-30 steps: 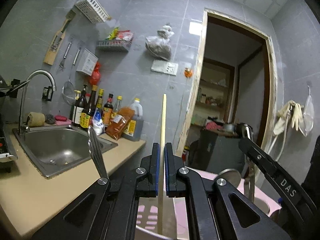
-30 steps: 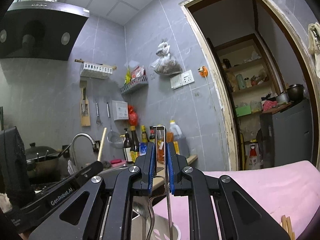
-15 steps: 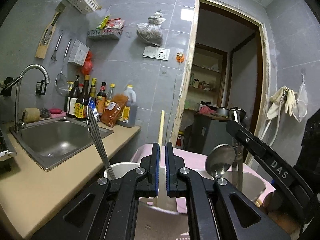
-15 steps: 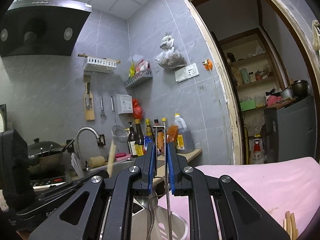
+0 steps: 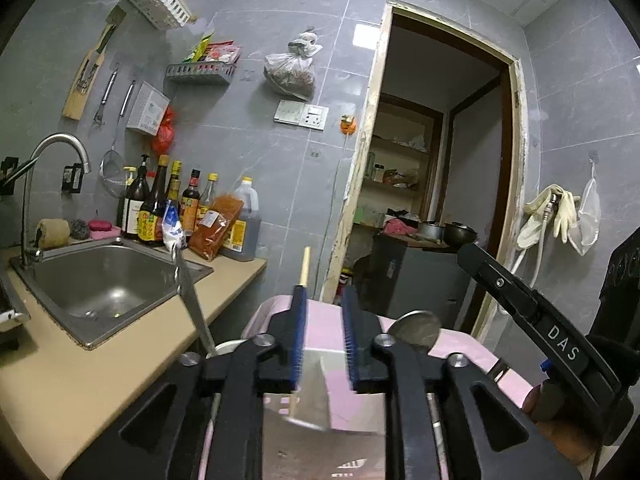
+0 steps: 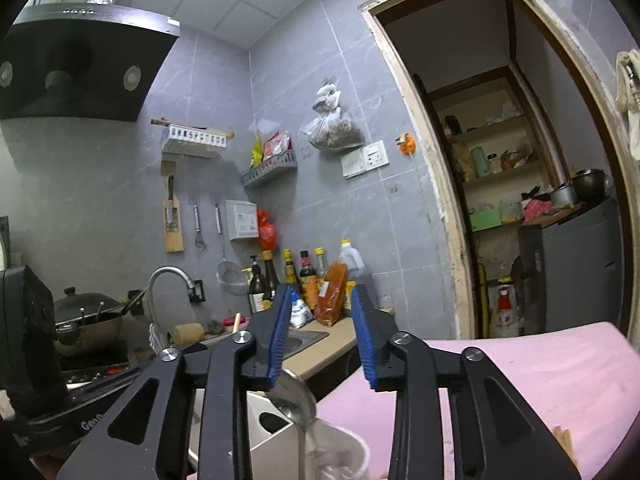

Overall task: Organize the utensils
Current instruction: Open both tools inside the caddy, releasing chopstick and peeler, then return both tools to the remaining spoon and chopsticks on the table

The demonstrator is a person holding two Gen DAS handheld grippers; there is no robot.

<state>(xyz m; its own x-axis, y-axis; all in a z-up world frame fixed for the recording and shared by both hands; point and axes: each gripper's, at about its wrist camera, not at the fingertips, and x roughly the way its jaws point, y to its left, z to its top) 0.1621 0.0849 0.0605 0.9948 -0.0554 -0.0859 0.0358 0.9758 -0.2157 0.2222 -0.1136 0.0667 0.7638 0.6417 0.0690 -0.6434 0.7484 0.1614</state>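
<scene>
My left gripper (image 5: 323, 334) is open. A wooden chopstick (image 5: 303, 304) stands upright against its left pad, its lower end in the white utensil holder (image 5: 316, 408) below. A metal fork (image 5: 188, 292) leans out of the holder at the left and a ladle bowl (image 5: 416, 330) rises at the right. My right gripper (image 6: 322, 336) is open and empty above the holder (image 6: 264, 428). A metal spoon (image 6: 298, 400) stands in a round cup (image 6: 340, 452) just below the right gripper's left pad. The right gripper's body also shows in the left wrist view (image 5: 532, 324).
A pink table (image 6: 520, 380) lies under and right of the holder. A beige counter (image 5: 72, 376) with a steel sink (image 5: 96, 284), tap and several bottles (image 5: 160, 208) runs along the left. A wok sits on the stove (image 6: 84, 320). A doorway (image 5: 432, 200) opens ahead.
Both grippers have opened. The left let go of the chopstick, which has dropped lower into the holder. The right let go of the thin metal utensil, which now sits in the cup.
</scene>
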